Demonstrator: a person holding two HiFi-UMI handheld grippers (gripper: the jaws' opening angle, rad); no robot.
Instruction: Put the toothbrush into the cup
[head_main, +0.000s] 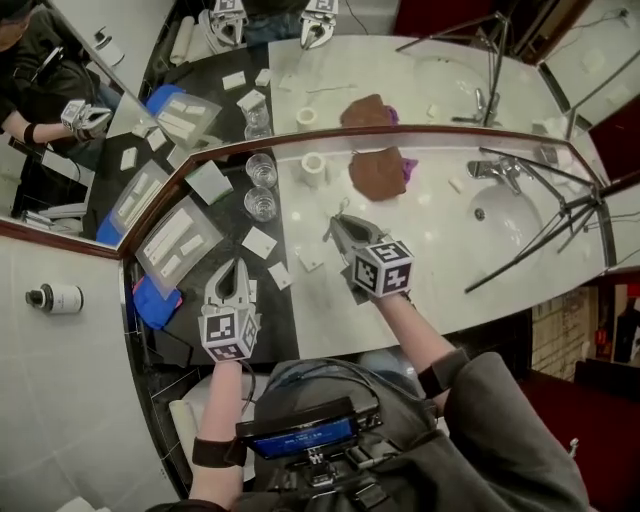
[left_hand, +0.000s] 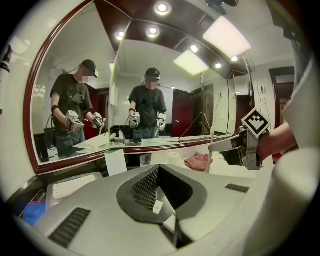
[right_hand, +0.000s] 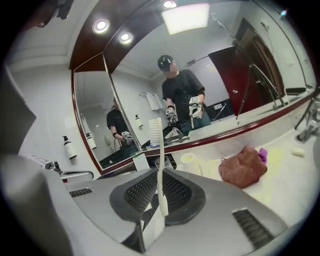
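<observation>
My right gripper has its jaws drawn in narrow and clamped on the toothbrush. They grip low on the handle, so the brush stands upright above them with the bristles at the top. From my head, that gripper hangs over the pale counter. The toothbrush is in my grip and not in any cup.

My left gripper has its jaws fully together with nothing between them. It sits over the dark part of the counter at my left, among some white cards. From its own camera I see my right gripper off to the right, with the toothbrush a white stick crossing its tips.

Two glasses stand one behind the other on the dark part, close to the mirror. A white cup stands just beside them on the pale side. Looking along my right jaws, one glass lies straight behind the brush, apart from it, and the white cup is just right of it. A brown cloth lies farther right, near the mirror. The sink and its tap are at the far right.
</observation>
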